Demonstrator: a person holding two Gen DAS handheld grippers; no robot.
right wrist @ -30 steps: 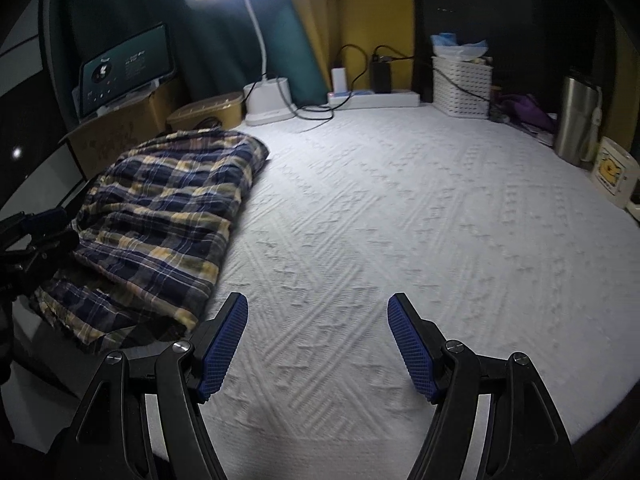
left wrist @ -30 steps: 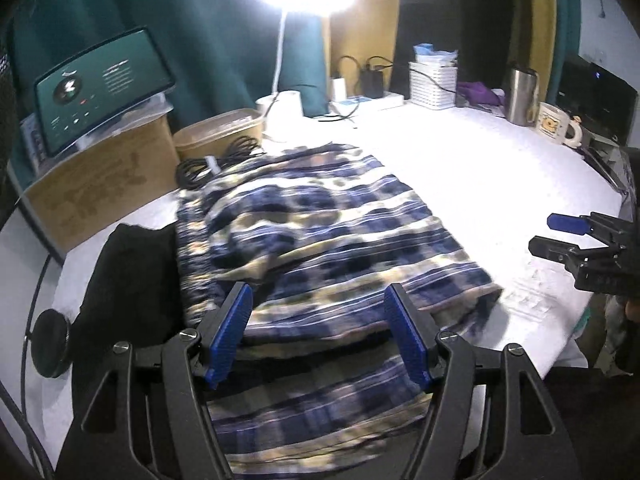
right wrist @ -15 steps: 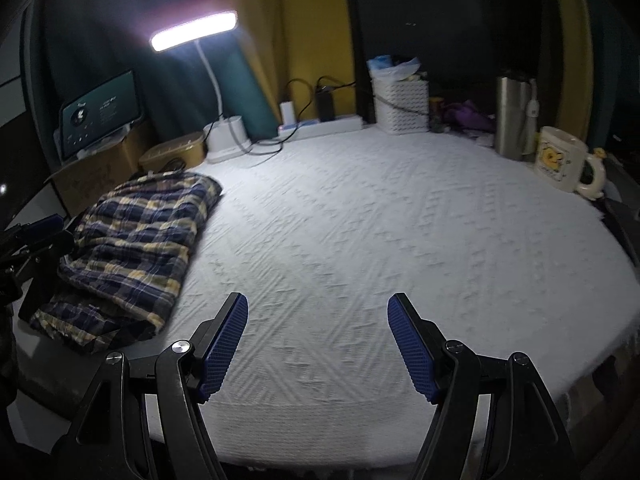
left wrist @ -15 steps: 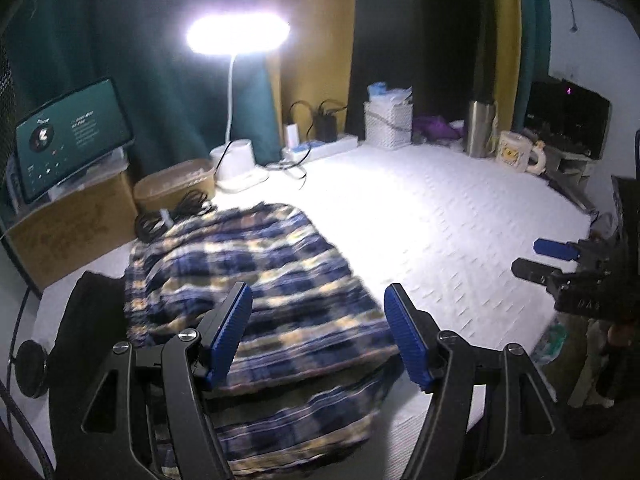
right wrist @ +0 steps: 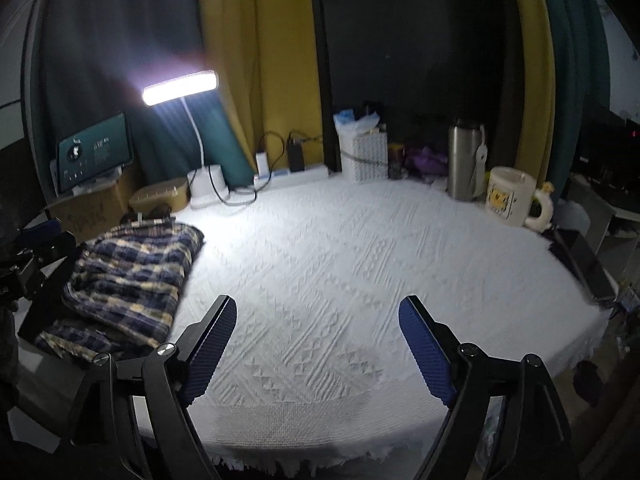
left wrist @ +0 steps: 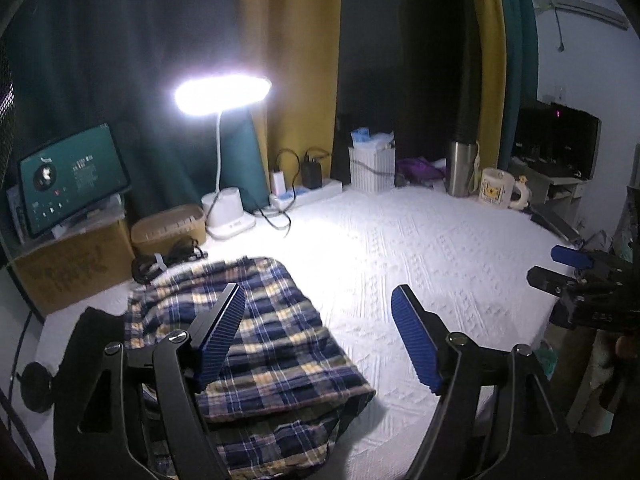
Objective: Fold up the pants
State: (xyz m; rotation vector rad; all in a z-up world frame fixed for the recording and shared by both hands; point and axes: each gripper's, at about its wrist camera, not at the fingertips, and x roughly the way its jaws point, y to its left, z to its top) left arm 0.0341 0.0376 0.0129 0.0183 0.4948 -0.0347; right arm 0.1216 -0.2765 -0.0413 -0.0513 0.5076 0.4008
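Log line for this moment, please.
pants: folded, at table's left edge | left gripper: opening, empty | right gripper: opening, empty

Wrist cams, shared bed [left wrist: 420, 248] view

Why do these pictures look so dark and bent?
Left wrist view: the lamp blows out into white glare, the room behind stays dark, and the fisheye curves the curtains. Right wrist view: same bending, the mug slightly blurred.
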